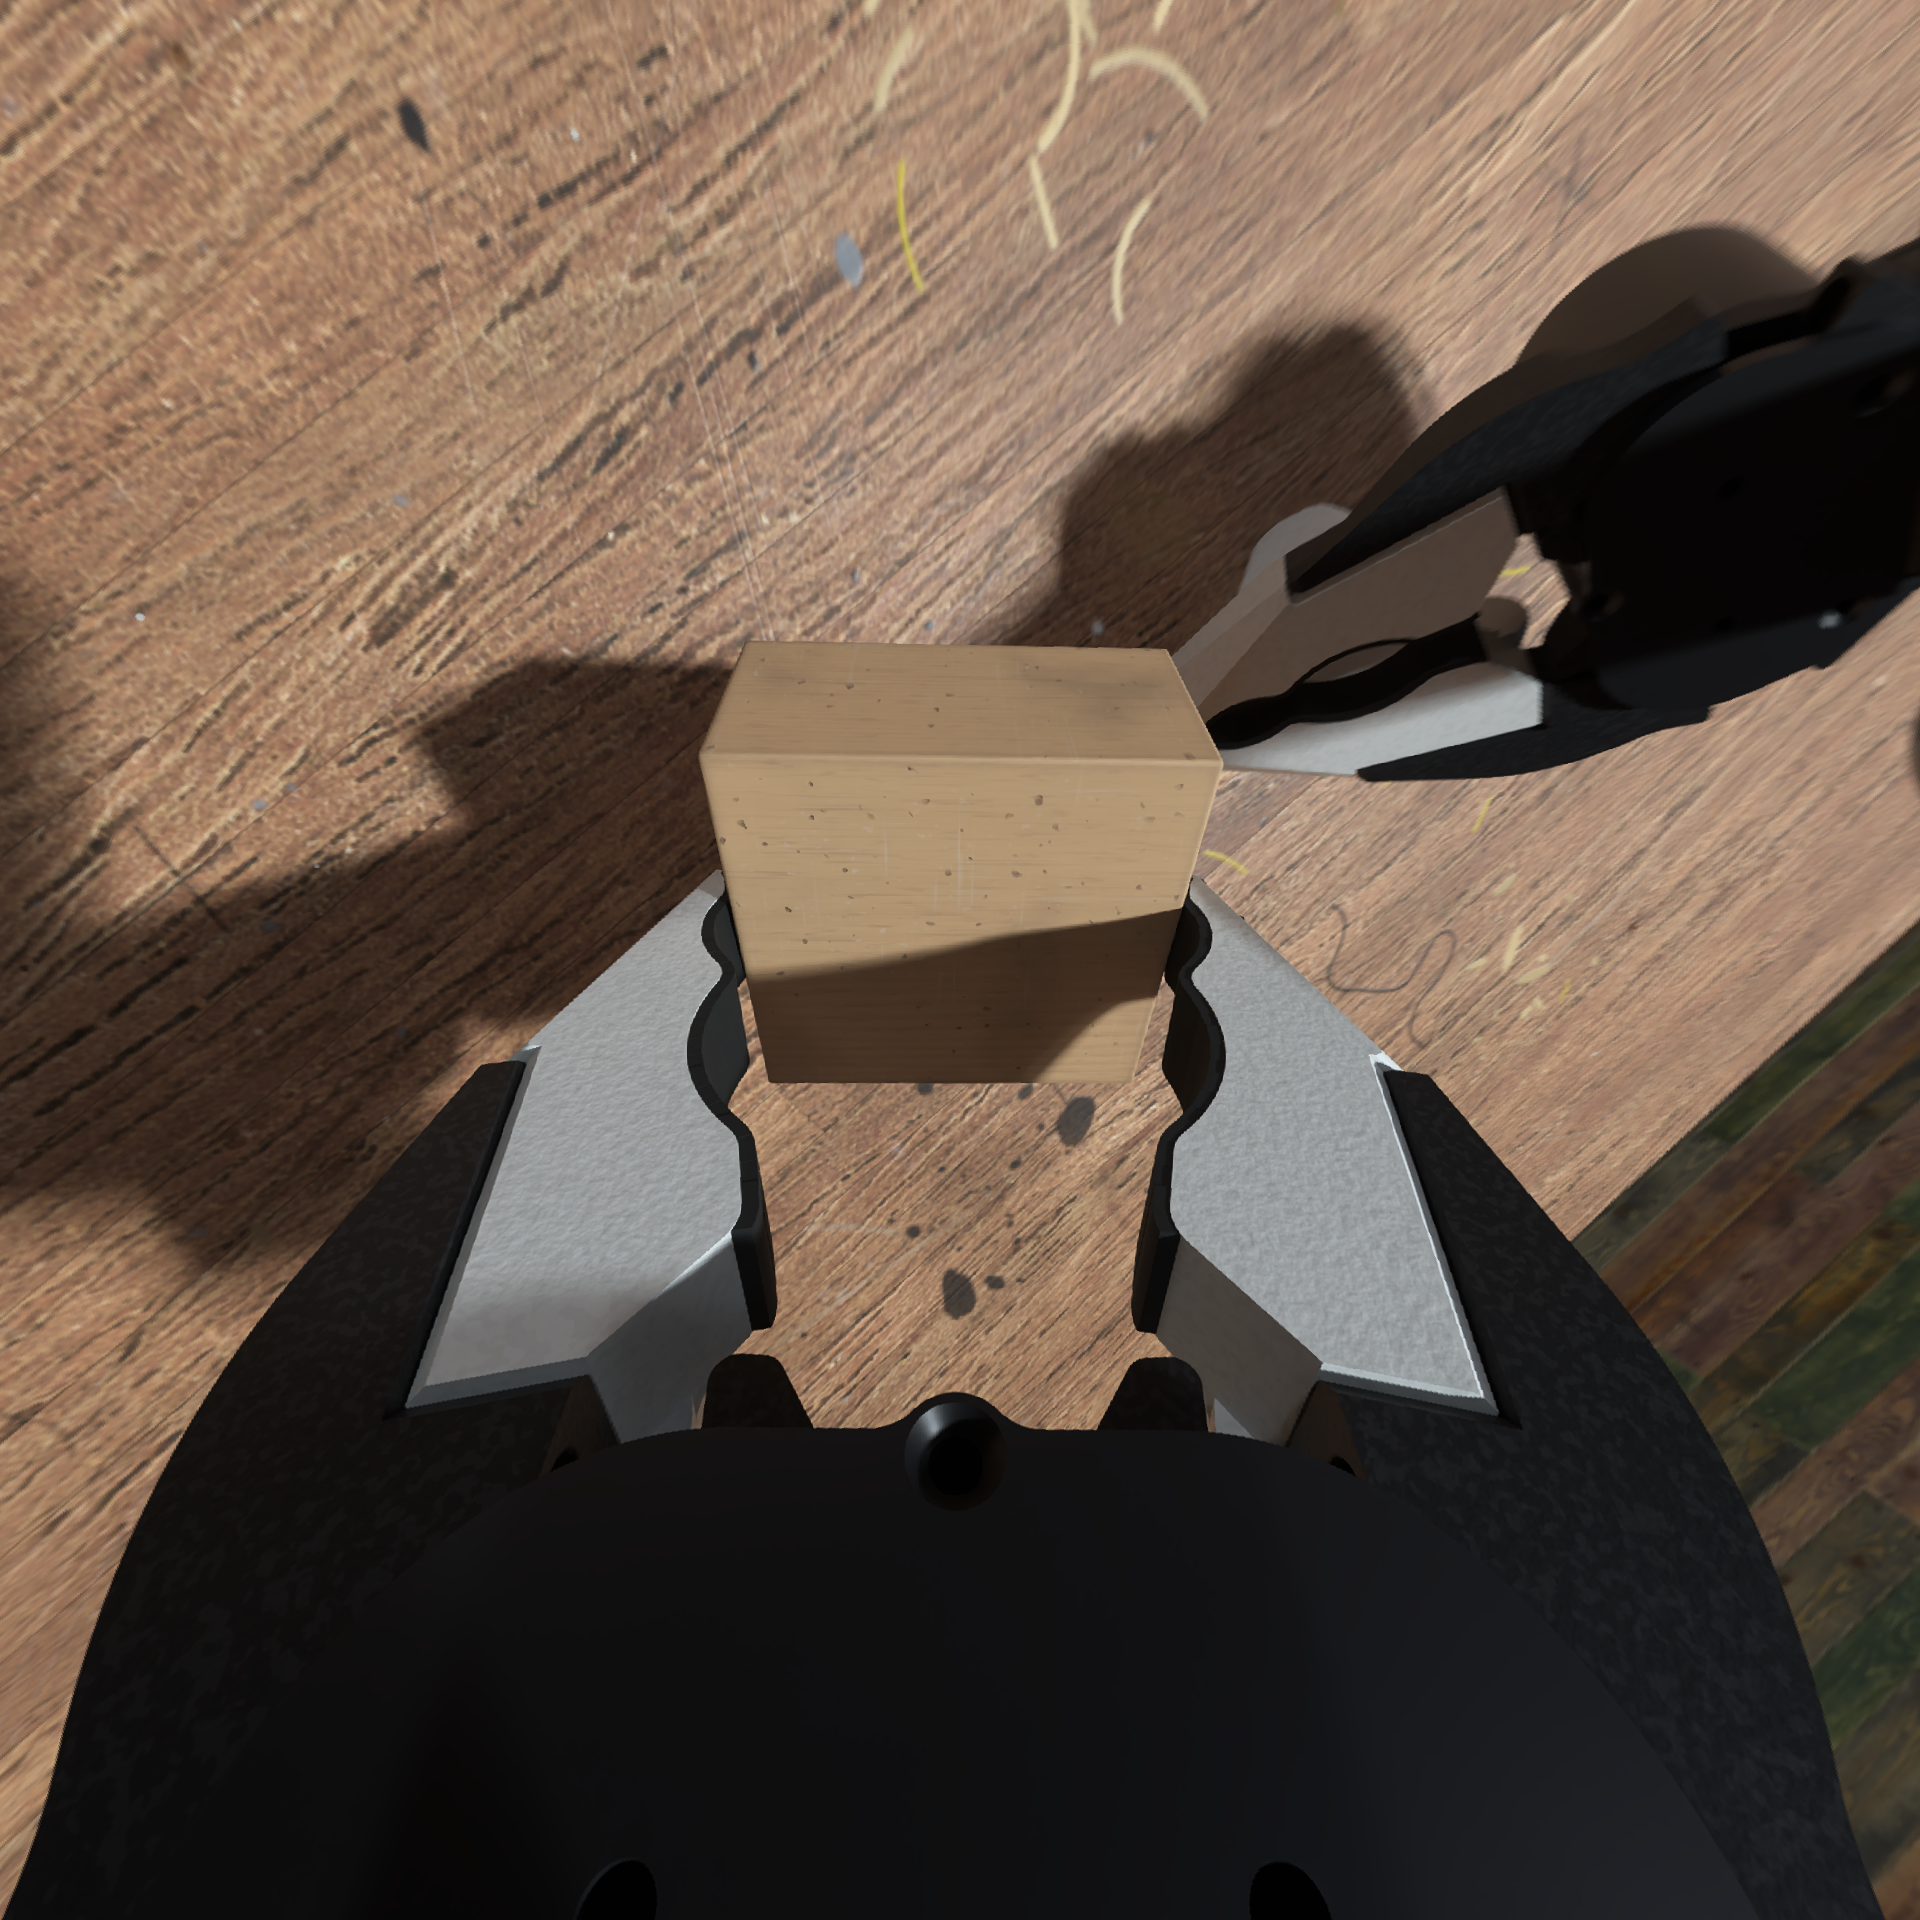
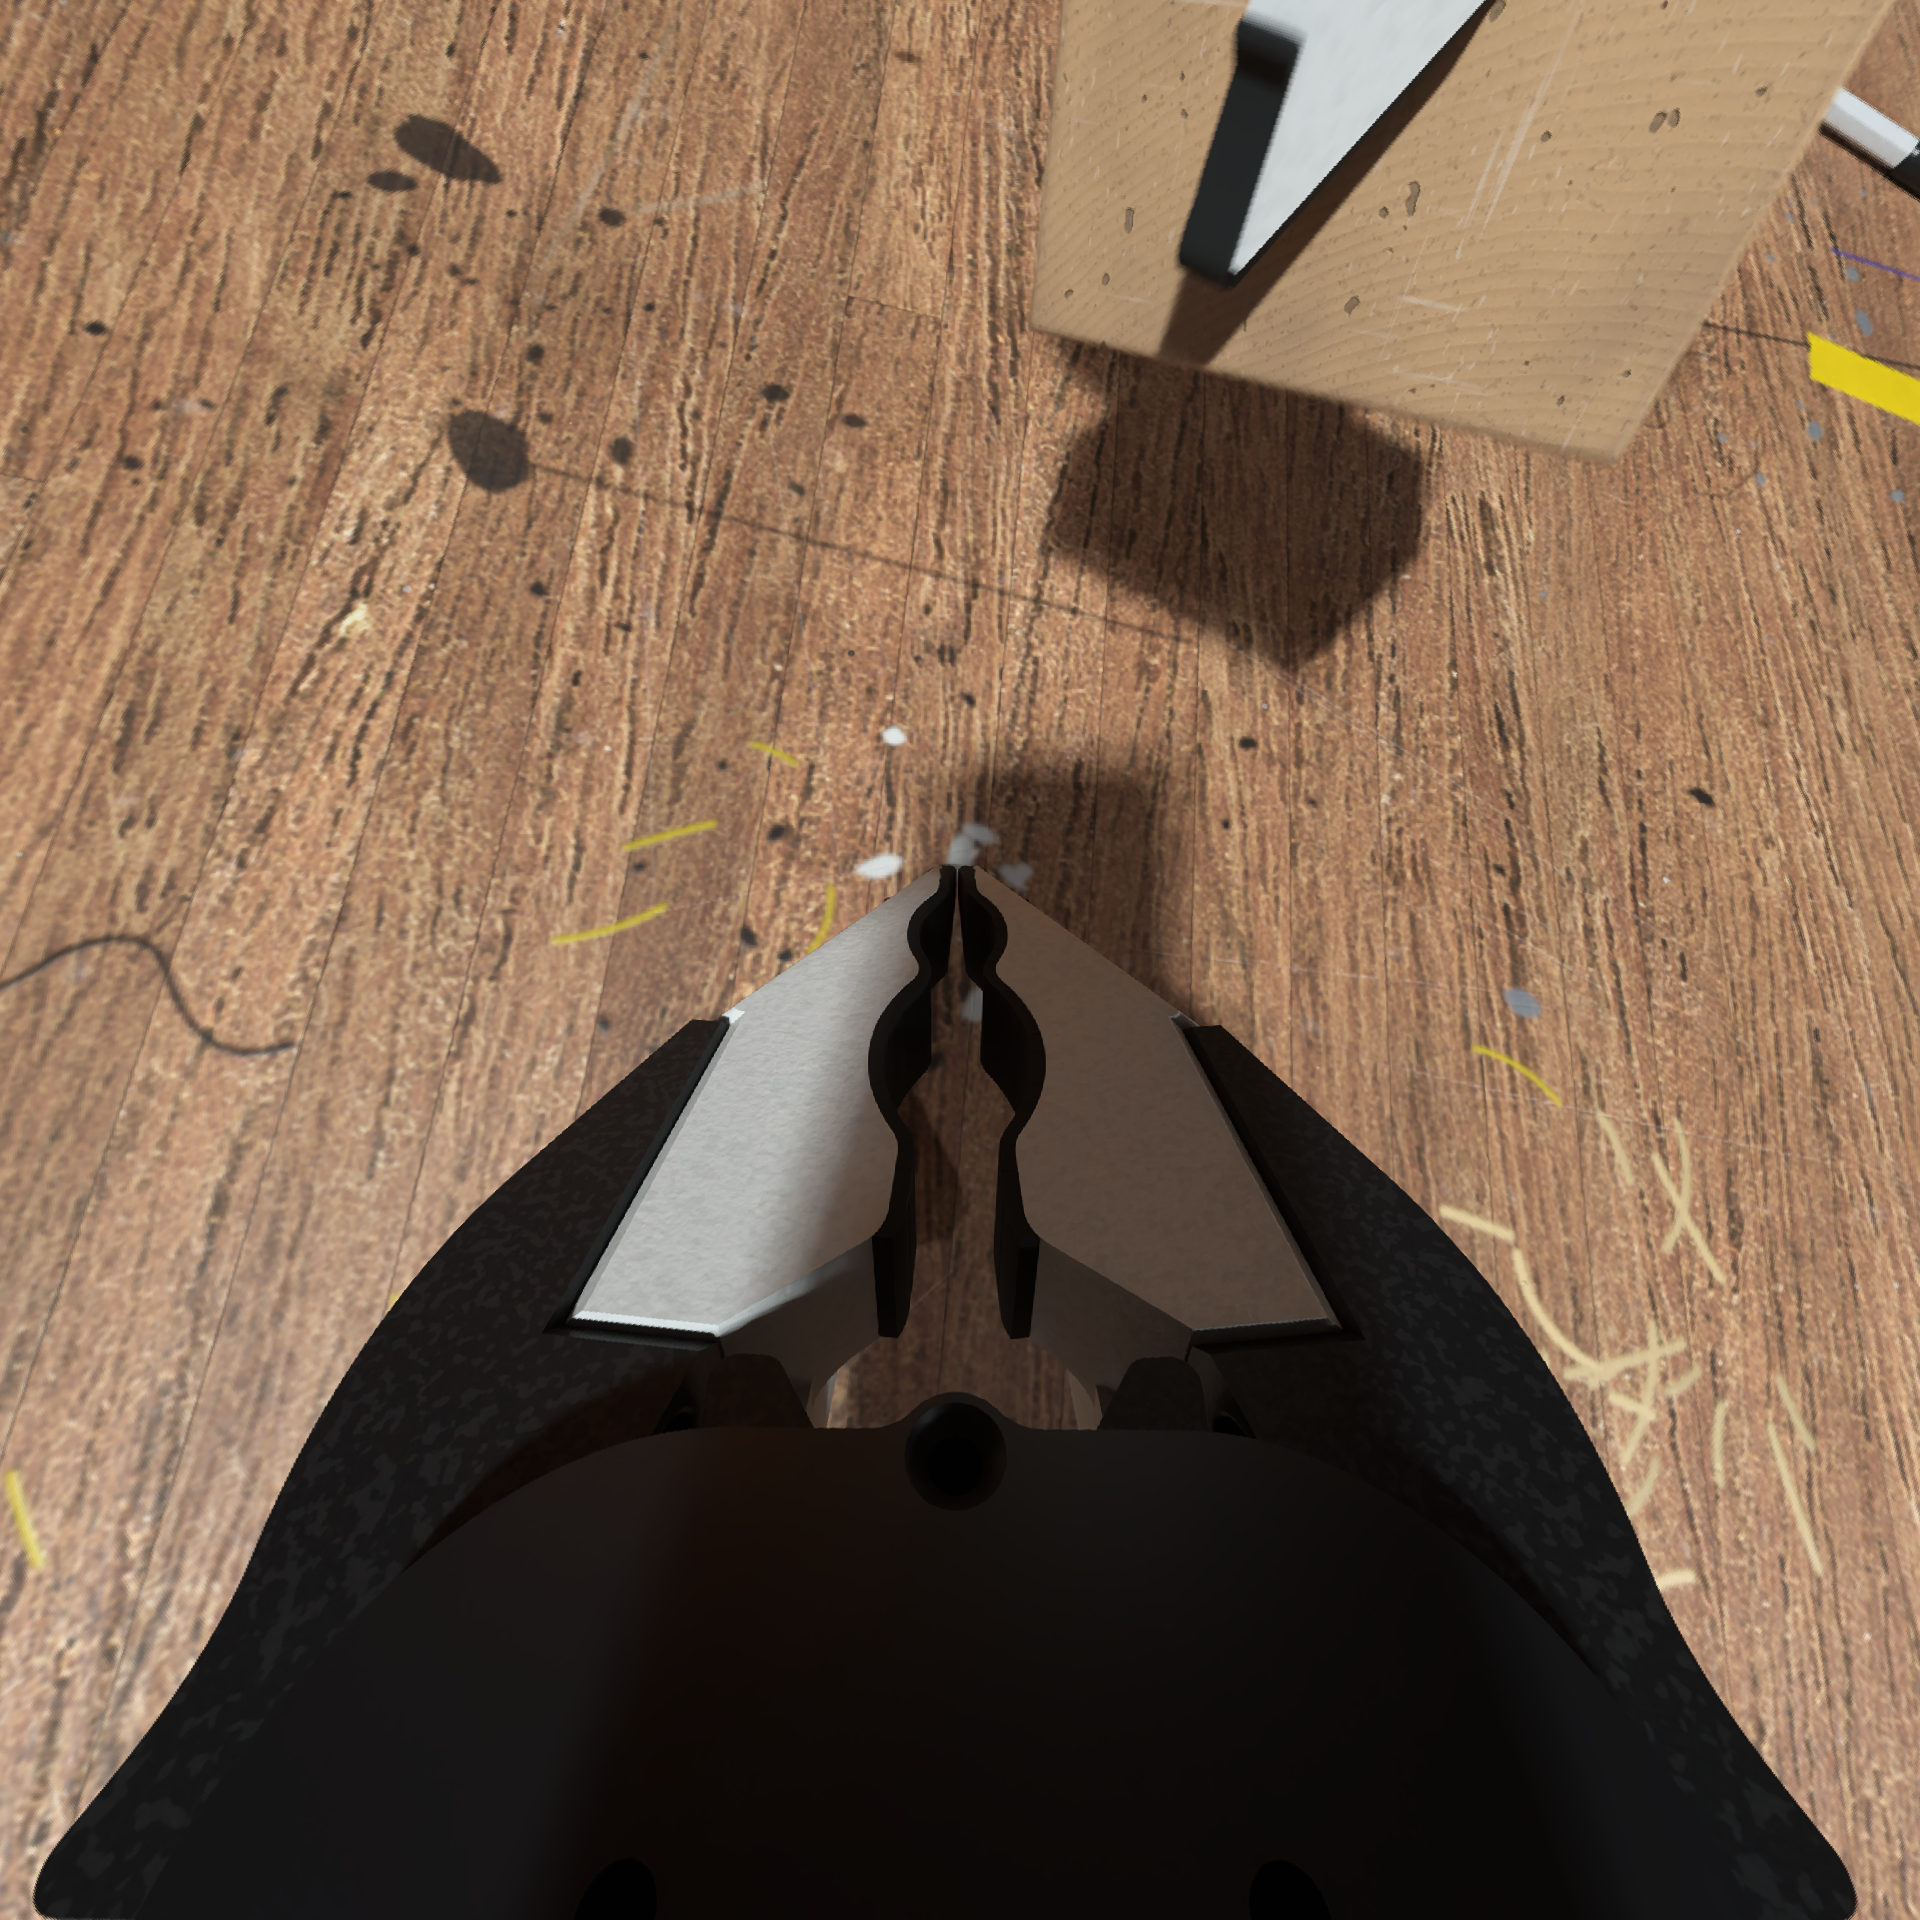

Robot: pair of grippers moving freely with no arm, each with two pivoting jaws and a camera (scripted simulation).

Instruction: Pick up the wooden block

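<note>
- The left tool (image 1: pixel 956 935) is clamped on the wooden block (image 1: pixel 956 842), one finger pressed to each of its short side faces, so the grip runs across the block's narrower span, which looks like the steadier way to pinch it.
- In the right wrist view the block (image 2: pixel 1455 260) sits at the top right with one of the left tool's fingers (image 2: pixel 1309 125) flat against its side, and its shadow falls as a separate dark patch on the tabletop (image 2: pixel 520 727) below. I judge from that gap that the block is already lifted clear of the wood, though only a little.
- The right tool (image 2: pixel 956 878) is closed on nothing, its tips meeting just above the tabletop near some pale flecks. It stays well to one side of the block, apparently idle (the lift seems to need only one tool).
- In the left wrist view the right tool (image 1: pixel 1351 665) appears beyond the block's far right corner, close behind it but not visibly touching.
- The block is a plain rectangular piece of pale tan wood with crisp edges, scattered dark specks and faint scratches. Its lower front face lies in shadow.
- The tabletop is worn brown planking with dark blots, yellow streaks and a thin dark squiggle.
</note>
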